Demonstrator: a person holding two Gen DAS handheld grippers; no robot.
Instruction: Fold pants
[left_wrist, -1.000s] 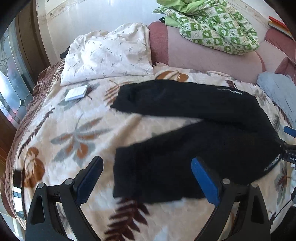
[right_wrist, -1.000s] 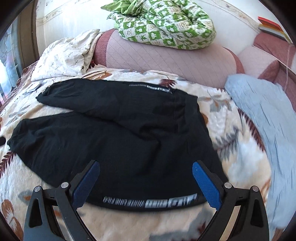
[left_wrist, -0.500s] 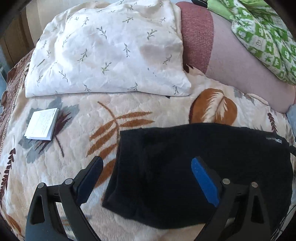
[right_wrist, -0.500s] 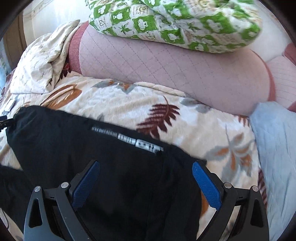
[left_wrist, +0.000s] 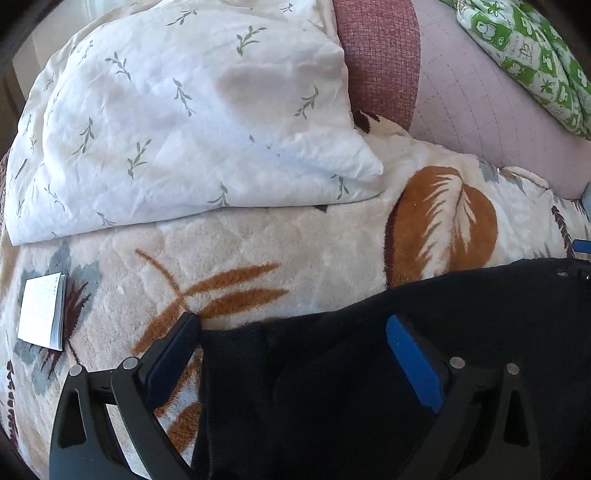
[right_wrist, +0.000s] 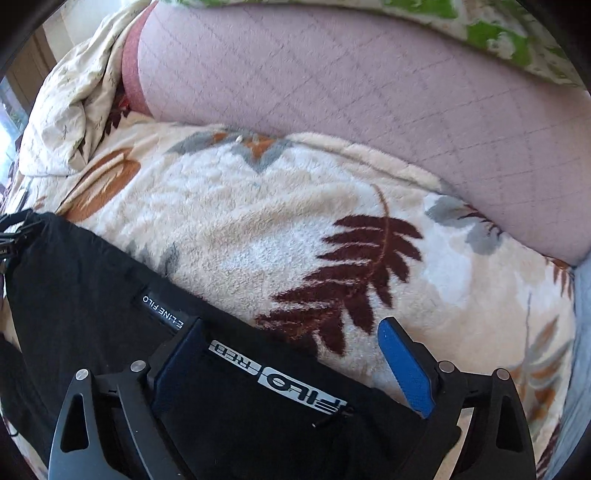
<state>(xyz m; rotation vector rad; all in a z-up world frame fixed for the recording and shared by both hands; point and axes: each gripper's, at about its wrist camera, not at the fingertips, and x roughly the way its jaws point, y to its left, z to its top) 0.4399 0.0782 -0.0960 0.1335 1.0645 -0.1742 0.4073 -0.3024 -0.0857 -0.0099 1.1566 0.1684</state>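
The black pants (left_wrist: 332, 387) lie on the leaf-print blanket (left_wrist: 295, 258), cut off at the bottom of both views, and whether any pad touches the cloth cannot be told. Nearby are a white pillow (left_wrist: 177, 129), a pink bolster (right_wrist: 351, 92) and a small booklet (left_wrist: 42, 315). The left gripper (left_wrist: 293, 354) stands wide over a leg end; the right gripper (right_wrist: 291, 354), jaws just narrowing slightly yet still wide, straddles the waistband's lettered edge.

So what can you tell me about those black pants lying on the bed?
The black pants are soft, matte fabric, spread flat on a fleecy leaf-print blanket. A silver-lettered band runs along the waist, with a small white-lettered tag nearby. One leg end lies between the left gripper's open fingers; the right gripper straddles the waistband edge, pads not pressing it.
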